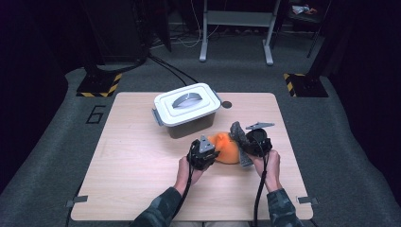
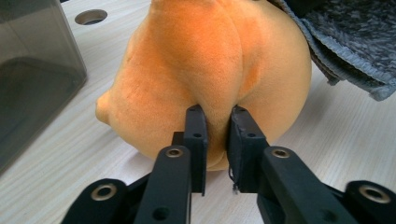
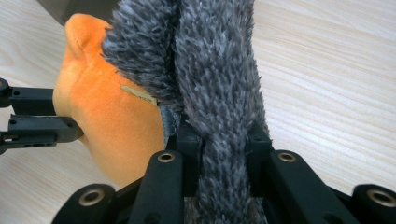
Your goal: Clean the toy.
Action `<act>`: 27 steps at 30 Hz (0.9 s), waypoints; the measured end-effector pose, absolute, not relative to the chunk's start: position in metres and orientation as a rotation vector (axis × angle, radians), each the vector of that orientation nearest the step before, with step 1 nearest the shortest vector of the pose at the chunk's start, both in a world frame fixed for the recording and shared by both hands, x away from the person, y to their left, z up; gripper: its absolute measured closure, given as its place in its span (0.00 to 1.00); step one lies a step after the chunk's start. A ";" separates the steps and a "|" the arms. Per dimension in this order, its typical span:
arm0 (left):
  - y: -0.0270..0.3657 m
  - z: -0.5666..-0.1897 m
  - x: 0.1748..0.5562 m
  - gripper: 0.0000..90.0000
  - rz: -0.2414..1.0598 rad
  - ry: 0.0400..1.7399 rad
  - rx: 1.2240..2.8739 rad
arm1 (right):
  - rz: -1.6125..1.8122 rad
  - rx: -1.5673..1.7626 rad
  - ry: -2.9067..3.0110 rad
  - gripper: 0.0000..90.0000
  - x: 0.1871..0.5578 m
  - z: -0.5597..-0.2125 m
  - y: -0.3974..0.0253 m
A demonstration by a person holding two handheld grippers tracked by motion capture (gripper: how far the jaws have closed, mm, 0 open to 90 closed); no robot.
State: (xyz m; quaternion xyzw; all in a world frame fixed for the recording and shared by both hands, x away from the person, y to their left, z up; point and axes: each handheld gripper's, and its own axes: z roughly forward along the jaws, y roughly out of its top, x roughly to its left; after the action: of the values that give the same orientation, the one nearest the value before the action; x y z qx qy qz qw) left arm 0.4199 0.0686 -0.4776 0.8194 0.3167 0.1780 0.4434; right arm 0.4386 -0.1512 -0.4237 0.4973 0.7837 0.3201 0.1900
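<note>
Orange plush (image 1: 226,147) pinched by left gripper (image 2: 215,140) fingers; right gripper (image 3: 224,144) fingers clamp grey fuzzy cloth (image 3: 210,79), mid-worktop (image 1: 142,161); no readable writing.

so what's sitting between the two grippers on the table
The orange plush toy lies between them in the high view. The left gripper pinches a fold of it, while the right gripper clamps the grey furry cloth resting against the toy.

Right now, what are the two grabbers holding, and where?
Left gripper pinches a fold of the orange plush; right gripper clamps the grey fuzzy piece.
</note>
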 end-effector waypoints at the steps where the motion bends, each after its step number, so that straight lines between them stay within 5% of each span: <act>1: 0.069 -0.478 0.420 0.90 0.441 0.785 2.032 | 0.900 1.397 2.202 0.82 0.439 -0.424 -0.151; 16: 0.070 -0.461 0.418 0.94 0.338 0.882 1.958 | 0.988 1.291 2.178 0.82 0.420 -0.386 -0.141; 27: 0.066 -0.464 0.419 0.93 0.362 0.868 1.998 | 0.950 1.265 2.250 0.82 0.433 -0.404 -0.119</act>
State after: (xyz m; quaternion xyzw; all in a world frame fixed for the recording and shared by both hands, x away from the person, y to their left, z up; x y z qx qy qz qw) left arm 0.4186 0.0659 -0.4640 0.8080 0.3512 0.1465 0.4498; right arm 0.4334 -0.1186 -0.4041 0.4512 0.8025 0.3387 0.1942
